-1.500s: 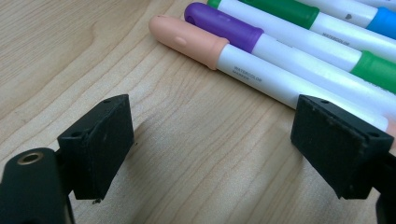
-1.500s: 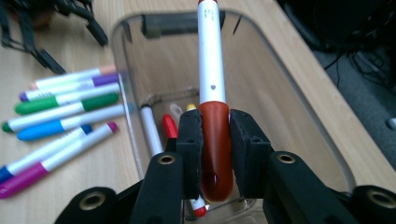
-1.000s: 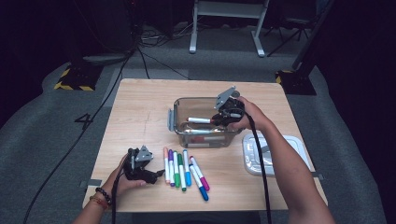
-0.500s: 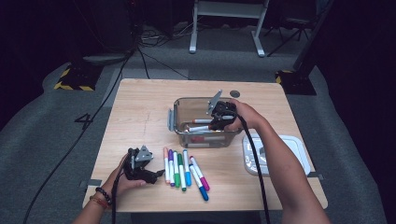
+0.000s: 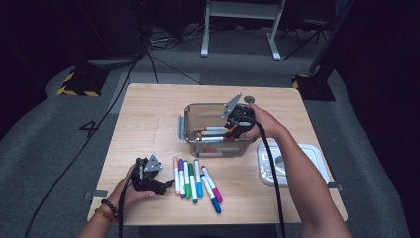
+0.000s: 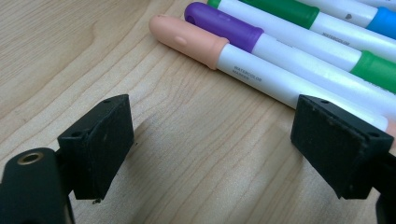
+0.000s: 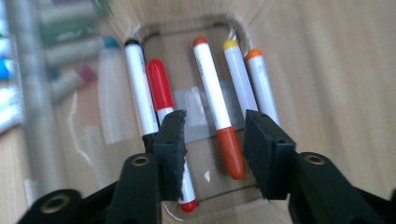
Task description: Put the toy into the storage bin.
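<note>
Markers with white barrels and coloured caps are what I am sorting, and the one with the dark orange cap (image 7: 223, 129) lies loose on the floor of the clear plastic box (image 5: 190, 124), right under my right gripper (image 7: 214, 144). Its jaws have just been opening and now stand partly apart over that marker, pressing on nothing. Beside it in the box lie four more: a black-tipped one (image 7: 140, 88), a red-capped one (image 7: 163, 105), a yellow-tipped one (image 7: 239, 77) and an orange-tipped one (image 7: 262, 81). My left gripper (image 6: 212, 154) rests low on the pale wooden table (image 5: 148, 114) with its jaws spread wide and empty, the peach-capped marker (image 6: 224, 49) lying just ahead of them. Six markers wait in a row (image 5: 195, 178) on the table beside that hand, so I judge the job nearly half done. The box's white lid (image 5: 309, 153) sits apart at my right, not yet fitted.
</note>
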`<state>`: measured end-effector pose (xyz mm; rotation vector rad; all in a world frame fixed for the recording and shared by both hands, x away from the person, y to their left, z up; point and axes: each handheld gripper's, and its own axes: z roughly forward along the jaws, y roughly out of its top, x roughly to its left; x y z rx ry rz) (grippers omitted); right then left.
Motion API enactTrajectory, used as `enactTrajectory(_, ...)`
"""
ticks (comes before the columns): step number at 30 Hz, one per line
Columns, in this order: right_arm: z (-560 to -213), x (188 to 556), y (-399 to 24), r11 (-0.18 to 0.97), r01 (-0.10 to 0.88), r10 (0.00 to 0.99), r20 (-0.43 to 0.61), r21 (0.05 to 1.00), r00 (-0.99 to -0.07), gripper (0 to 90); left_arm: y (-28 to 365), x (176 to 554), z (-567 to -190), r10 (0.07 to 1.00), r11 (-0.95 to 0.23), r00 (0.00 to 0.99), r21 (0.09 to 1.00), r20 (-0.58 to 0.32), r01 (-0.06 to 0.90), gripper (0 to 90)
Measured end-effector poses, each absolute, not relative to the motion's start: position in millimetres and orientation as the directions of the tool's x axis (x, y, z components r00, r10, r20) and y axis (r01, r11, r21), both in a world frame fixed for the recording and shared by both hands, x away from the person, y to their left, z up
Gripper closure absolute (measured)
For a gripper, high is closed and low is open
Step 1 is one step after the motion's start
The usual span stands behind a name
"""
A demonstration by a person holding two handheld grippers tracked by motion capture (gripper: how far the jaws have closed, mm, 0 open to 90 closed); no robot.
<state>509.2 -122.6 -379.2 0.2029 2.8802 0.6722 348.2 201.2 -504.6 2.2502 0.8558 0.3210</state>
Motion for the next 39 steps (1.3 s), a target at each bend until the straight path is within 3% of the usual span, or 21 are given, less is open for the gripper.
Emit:
enactTrajectory(8, -349, 476, -152, 0.756, 0.12, 0.27, -0.14, 0.644, -0.952, 44.6, 201, 348, -505, 0.66, -0.538, 0.751, 0.688, -0.015, 0.487, 13.7)
enactTrajectory(19, -340, 420, -182, 0.655, 0.115, 0.348, -0.163, 0.747, -0.923, 32.8, 201, 348, -505, 0.66, -0.539, 0.751, 0.688, -0.015, 0.487, 13.6)
enactTrajectory(31, -373, 369, -187, 0.623, 0.099, 0.34, -0.154, 0.776, -0.928, 31.3, 201, 348, -505, 0.66, -0.539, 0.751, 0.687, -0.015, 0.487, 13.7)
enactTrajectory(39, -421, 354, -173, 0.636, 0.145, 0.323, -0.09, 0.758, -0.942, 31.8, 201, 348, -505, 0.66, -0.539, 0.751, 0.688, -0.015, 0.487, 13.6)
